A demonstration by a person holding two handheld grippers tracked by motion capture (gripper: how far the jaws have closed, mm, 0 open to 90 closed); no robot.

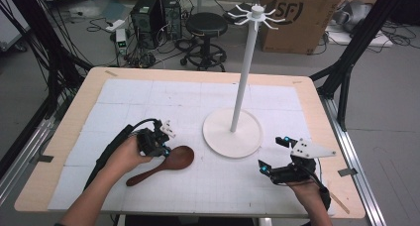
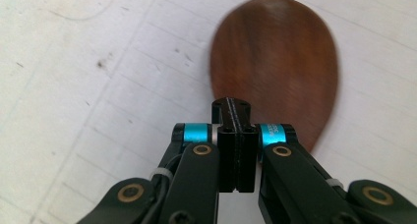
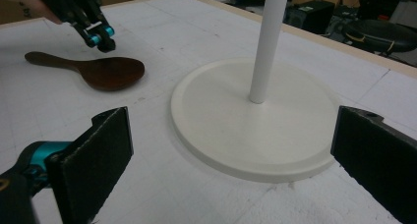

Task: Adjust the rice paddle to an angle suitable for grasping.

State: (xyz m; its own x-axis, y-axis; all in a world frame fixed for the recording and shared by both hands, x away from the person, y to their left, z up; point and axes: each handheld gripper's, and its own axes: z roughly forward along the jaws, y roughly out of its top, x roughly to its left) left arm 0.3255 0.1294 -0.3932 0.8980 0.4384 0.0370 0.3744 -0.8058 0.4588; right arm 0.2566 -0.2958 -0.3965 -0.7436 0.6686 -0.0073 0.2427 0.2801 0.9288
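Jaws, left gripper (image 2: 235, 106): pressed flat together with nothing between them; the tips hung just over the neck end of the spoon's bowl. Whether they touched the wood could not be told.
Jaws, right gripper (image 3: 231, 160): spread wide and empty, one pad at each side of the right gripper view, with the stand's base between and beyond them.
Left gripper, place (image 1: 159, 145): at the left front of the surface, in the person's left hand (image 1: 130, 155), just beside the spoon where bowl met handle.
Right gripper, place (image 1: 275, 155): at the right front, in the right hand (image 1: 305, 184), near the base's rim and apart from it.
Wooden spoon (image 1: 163, 165): dark brown, lying flat on the white gridded mat (image 1: 148, 102), bowl towards the stand, handle running back to the front left.
Stand (image 1: 242, 82): a white pole upright from a round white base (image 1: 233, 137), with a ring of short hooked arms at the top; near the spoon's bowl but clear of it.
Surface (image 1: 74, 112): pale wood border showing round the mat.
In the way: bare mat lay between spoon and base; the pole rose between the two grippers' sides.
Behind the surface: a black stool (image 1: 206, 25), computer towers (image 1: 156, 13) and a cardboard box (image 1: 302, 15) on the floor.
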